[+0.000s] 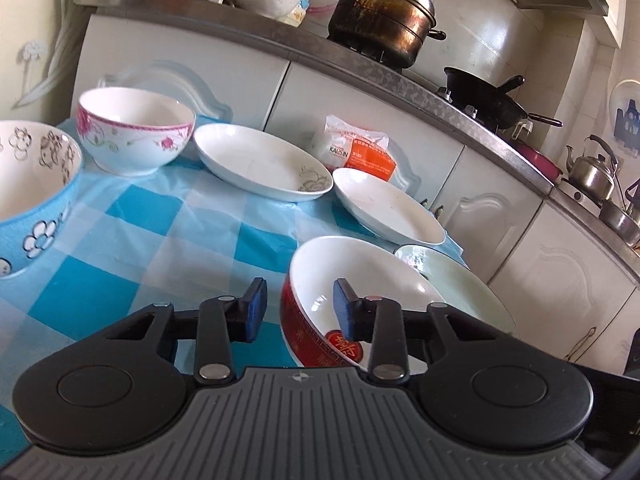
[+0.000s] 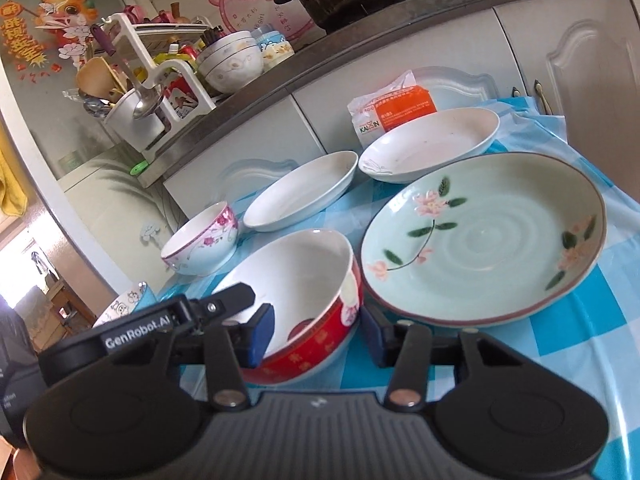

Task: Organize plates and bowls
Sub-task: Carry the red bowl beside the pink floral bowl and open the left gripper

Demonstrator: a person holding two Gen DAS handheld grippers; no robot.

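Two grippers — left gripper (image 1: pixel 301 307), right gripper (image 2: pixel 318 334) — jaws apart around red bowl (image 2: pixel 304 300).

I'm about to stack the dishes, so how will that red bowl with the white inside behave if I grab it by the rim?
The red bowl with the white inside looks like glazed ceramic, so probably stiff, fairly heavy and breakable. Its glossy rim may slip between the gripper pads. Its deep, wide shape could make it tilt when held by one edge.

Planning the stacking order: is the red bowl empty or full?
Empty: the red bowl shows a bare white inside in both views, sitting upright on the table.
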